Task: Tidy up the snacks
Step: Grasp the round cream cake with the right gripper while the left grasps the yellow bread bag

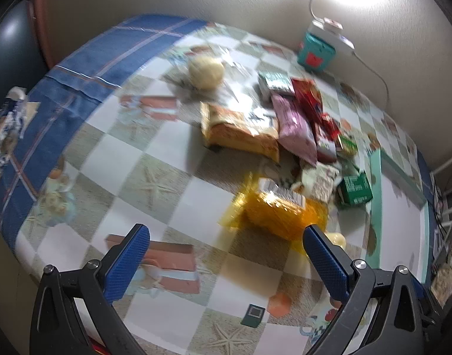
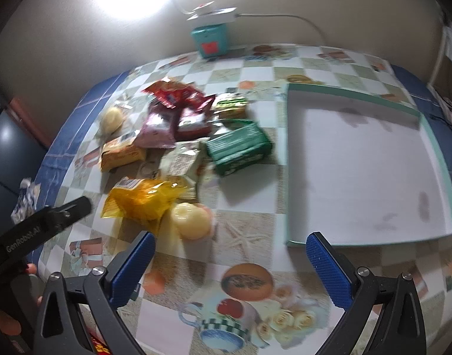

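Note:
A pile of snacks lies mid-table: a yellow packet, an orange packet, a pink packet, red packets, a green box and two round pale buns. A shallow white tray with a teal rim lies to the right and holds nothing. My left gripper is open and empty, just short of the yellow packet. My right gripper is open and empty, near the tray's front left corner.
The table has a checked patterned cloth with a blue border. A teal box with a white power strip and cable stands at the back by the wall. A crumpled wrapper lies at the left edge.

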Action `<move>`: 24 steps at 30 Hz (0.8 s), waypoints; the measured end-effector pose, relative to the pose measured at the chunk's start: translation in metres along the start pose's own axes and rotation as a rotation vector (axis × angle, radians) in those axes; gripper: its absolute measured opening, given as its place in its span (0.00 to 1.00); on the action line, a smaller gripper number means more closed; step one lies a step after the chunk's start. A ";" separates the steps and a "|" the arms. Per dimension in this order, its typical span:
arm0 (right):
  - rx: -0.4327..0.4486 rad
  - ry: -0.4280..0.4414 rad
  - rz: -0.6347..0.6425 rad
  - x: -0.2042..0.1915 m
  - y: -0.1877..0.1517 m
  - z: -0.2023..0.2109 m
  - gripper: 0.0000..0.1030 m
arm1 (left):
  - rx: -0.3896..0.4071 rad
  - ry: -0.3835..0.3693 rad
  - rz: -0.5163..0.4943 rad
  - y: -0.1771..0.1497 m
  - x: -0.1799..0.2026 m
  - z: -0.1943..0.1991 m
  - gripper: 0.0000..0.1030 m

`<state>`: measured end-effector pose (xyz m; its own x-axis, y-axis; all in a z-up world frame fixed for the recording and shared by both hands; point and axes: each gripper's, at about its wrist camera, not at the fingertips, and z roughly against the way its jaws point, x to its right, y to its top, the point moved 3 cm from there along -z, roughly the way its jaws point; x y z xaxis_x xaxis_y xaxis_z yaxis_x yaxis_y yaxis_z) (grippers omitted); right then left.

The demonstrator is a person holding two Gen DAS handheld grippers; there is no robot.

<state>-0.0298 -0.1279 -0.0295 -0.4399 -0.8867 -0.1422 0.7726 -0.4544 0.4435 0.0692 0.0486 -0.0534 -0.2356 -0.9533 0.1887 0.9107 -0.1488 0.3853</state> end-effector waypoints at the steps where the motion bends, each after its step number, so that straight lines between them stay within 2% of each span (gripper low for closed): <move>1: -0.004 -0.004 0.015 -0.003 0.000 -0.004 1.00 | -0.014 -0.004 -0.006 0.001 0.003 -0.003 1.00; 4: -0.012 -0.011 0.069 -0.015 0.001 -0.013 0.94 | -0.027 -0.048 -0.014 0.002 0.011 -0.009 1.00; 8: -0.015 0.006 0.128 -0.026 0.002 -0.020 0.86 | -0.047 -0.089 0.028 0.008 0.013 -0.017 1.00; 12: -0.038 0.023 0.162 -0.035 0.003 -0.034 0.71 | -0.094 -0.108 0.065 0.009 0.015 -0.031 1.00; 18: -0.071 0.043 0.175 -0.040 0.002 -0.049 0.55 | -0.163 -0.143 0.089 0.008 0.024 -0.052 1.00; 24: -0.076 0.065 0.170 -0.040 0.006 -0.055 0.52 | -0.179 -0.145 0.083 0.008 0.032 -0.061 0.99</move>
<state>0.0174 -0.1000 -0.0694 -0.2714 -0.9538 -0.1290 0.8665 -0.3005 0.3987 0.0894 0.0008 -0.0993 -0.1916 -0.9183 0.3463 0.9717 -0.1277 0.1988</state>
